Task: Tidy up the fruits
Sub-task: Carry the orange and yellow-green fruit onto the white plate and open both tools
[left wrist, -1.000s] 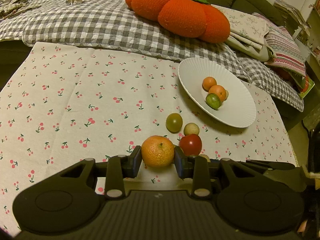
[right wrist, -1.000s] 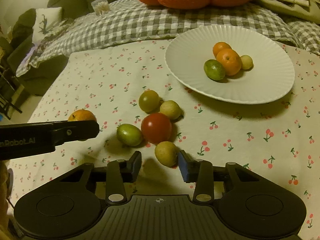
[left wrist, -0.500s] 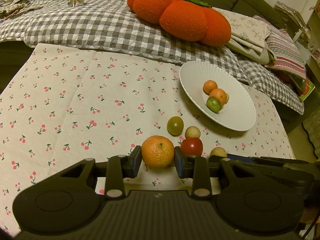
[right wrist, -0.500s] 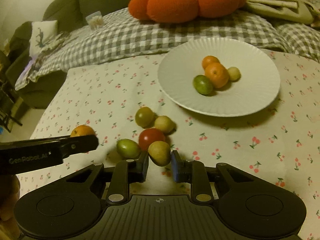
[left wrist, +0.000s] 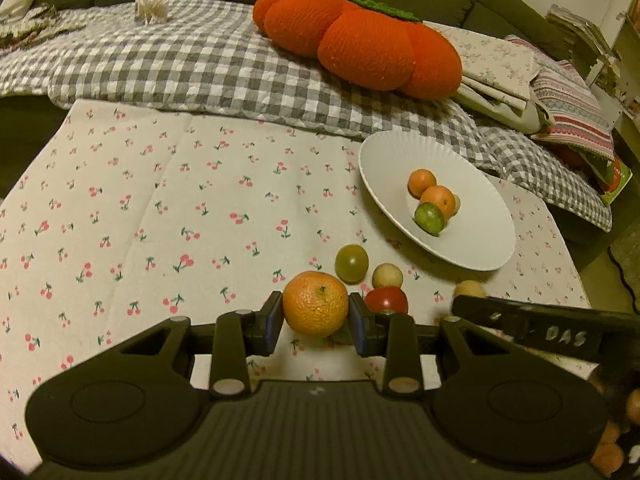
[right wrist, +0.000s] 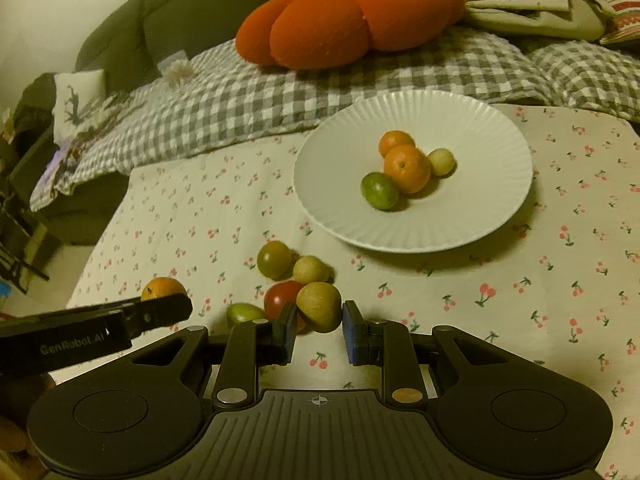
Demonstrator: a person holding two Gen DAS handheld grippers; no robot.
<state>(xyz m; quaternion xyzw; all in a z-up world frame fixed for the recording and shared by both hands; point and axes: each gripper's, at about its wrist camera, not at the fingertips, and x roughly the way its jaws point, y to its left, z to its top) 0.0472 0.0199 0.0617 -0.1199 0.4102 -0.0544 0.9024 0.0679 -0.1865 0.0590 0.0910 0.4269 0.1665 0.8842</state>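
We are looking at a cherry-print tablecloth (left wrist: 160, 208) that is filling most of both views, and we are holding a fruit in each claw. The left gripper (left wrist: 316, 322) is clenching an orange (left wrist: 315, 304) at the lower centre of the left wrist view, its pads pressing both sides. The right gripper (right wrist: 319, 326), just closed, is grasping a yellow-green fruit (right wrist: 319, 306) at the lower centre of the right wrist view. Crowding just behind that fruit are lying a red tomato (right wrist: 282, 298), a small green fruit (right wrist: 244, 314) to the left of it, an olive-green round fruit (right wrist: 275, 259) and a pale yellow fruit (right wrist: 311, 270) touching each other. The white ribbed plate (right wrist: 460, 128) is sitting in the upper right of the right wrist view, carrying two oranges, a lime and a pale fruit bunched near its middle, with bare rim showing all around them. The left claw's dark finger is reaching in from the left edge of that view, beside the loose cluster. Open cloth is stretching between the cluster and the plate and across the lower right. Beyond the table's far edge a grey checked blanket (left wrist: 180, 64) is lying, with an orange pumpkin cushion (left wrist: 360, 40) on it.
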